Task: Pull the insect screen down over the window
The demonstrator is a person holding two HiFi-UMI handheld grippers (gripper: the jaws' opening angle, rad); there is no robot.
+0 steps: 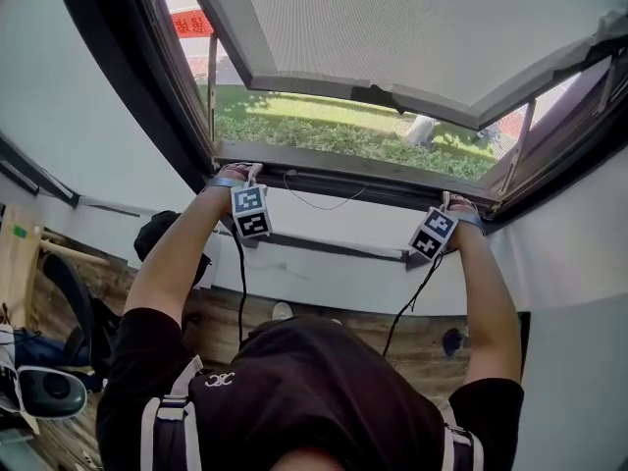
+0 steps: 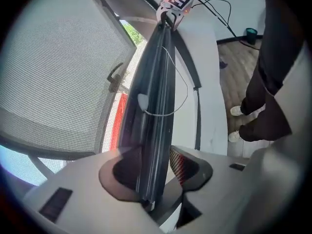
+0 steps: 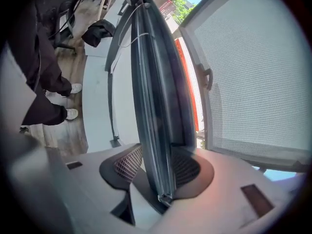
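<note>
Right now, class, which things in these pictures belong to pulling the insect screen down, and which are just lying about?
Part of the job:
- dark pull bar
- mesh panel
- left gripper, bar between its jaws
- right gripper, bar between its jaws

Just lying about:
- black bag
- small teal bin on the wooden floor

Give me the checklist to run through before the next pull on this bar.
1. Grip of left gripper on pull bar: ok, bar clamped between its jaws.
2. Grip of right gripper on the bar: ok, likewise.
3. Grippers spread toward opposite ends of the bar: ok.
4. Thin cord clear of both grippers: ok, it loops mid-bar.
5. Bar's path ahead free: cannot tell.
6. Opening covered: not ok, grass shows bare.
</note>
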